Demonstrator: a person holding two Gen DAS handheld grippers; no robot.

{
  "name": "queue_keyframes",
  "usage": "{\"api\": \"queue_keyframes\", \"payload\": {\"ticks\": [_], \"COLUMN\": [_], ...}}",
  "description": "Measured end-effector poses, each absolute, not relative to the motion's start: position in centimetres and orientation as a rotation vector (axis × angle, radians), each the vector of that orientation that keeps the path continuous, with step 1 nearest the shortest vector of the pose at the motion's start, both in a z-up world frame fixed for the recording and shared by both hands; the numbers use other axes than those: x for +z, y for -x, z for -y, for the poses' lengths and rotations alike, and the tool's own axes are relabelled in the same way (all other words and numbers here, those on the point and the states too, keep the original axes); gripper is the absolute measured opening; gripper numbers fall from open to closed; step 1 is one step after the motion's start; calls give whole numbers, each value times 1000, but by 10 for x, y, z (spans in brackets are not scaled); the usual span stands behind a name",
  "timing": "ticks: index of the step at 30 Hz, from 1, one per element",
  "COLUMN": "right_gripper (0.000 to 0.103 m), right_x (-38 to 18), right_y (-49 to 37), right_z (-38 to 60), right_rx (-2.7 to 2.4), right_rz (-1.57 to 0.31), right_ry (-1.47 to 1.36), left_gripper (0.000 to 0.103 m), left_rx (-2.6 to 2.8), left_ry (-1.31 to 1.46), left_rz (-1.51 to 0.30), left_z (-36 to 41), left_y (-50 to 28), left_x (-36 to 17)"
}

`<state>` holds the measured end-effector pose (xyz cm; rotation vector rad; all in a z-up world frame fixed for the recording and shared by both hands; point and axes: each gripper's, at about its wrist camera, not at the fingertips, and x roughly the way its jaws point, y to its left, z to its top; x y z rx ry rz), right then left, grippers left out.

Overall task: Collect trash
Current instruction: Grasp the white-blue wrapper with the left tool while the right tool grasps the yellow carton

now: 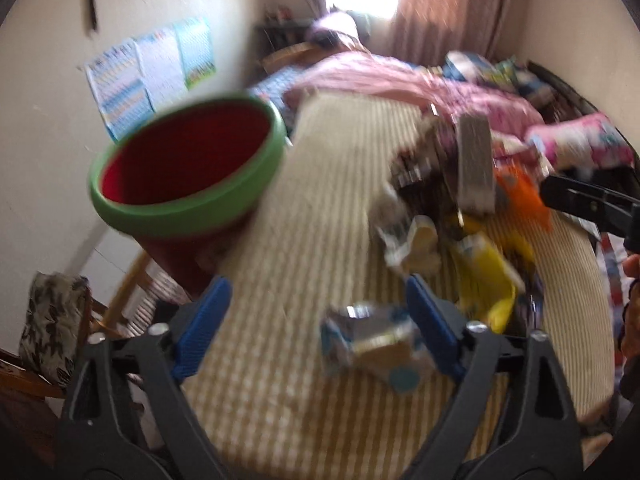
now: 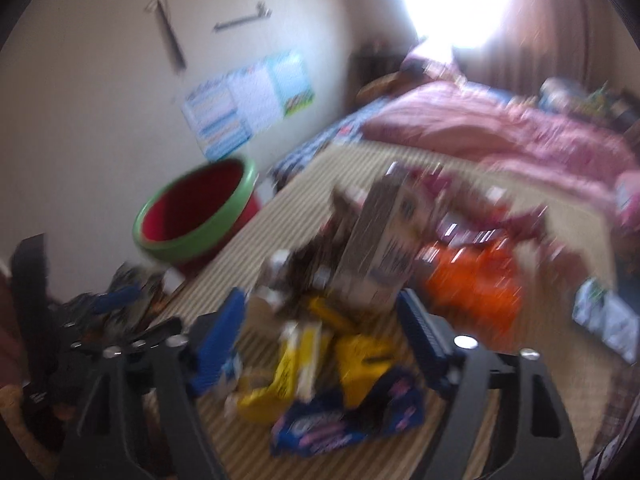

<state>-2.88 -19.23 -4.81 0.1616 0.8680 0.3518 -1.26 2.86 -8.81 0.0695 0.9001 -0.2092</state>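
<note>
Though blurred, wrappers (image 2: pixel 304 364) (yellow, blue) lie crumpled.

The left gripper (image 1: pixel 320 328) is held low with its two blue fingers (image 1: pixel 204 324) spread wide apart, nothing between them. The right gripper (image 2: pixel 320 344) is also wide open, its blue fingers (image 2: pixel 218 344) pointing forward and slightly downward, gripping nothing.

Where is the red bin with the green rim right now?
The red bin sits upper left in the left wrist view, at the striped mat's left edge near the wall posters, left of the trash pile.
</note>
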Motion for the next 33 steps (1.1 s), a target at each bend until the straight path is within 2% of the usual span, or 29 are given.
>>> {"api": "queue_keyframes", "payload": {"ticks": [3,6,22,28,29,31,33], "right_gripper": [50,43,49,49,47,34,12], "right_x": [-65,-78,-101,-106,-105,-103,-102], "right_y": [29,28,21,18,19,20,22], "right_z": [185,175,171,174,174,176,178], "right_rx": [443,493,410,410,409,406,409], "right_rz": [-955,-1028,-1118,-1136,-1132,-1116,-1110], "right_ry": [-193,-184,-169,-207,-207,-212,-221], "left_gripper": [66,60,60,56,51,43,29], "left_rx": [-238,-263,-310,-325,-327,-329,-328], "left_ry": [-33,11,28,32,33,40,44], "left_rz": [-971,-1027,-1085,-1084,-1084,-1087,-1089], "left_z": [-29,-28,-21,-22,-22,-23,-24], "left_y": [11,9,5,6,5,5,5], "left_x": [-105,-119,-128,-127,-127,-127,-128]}}
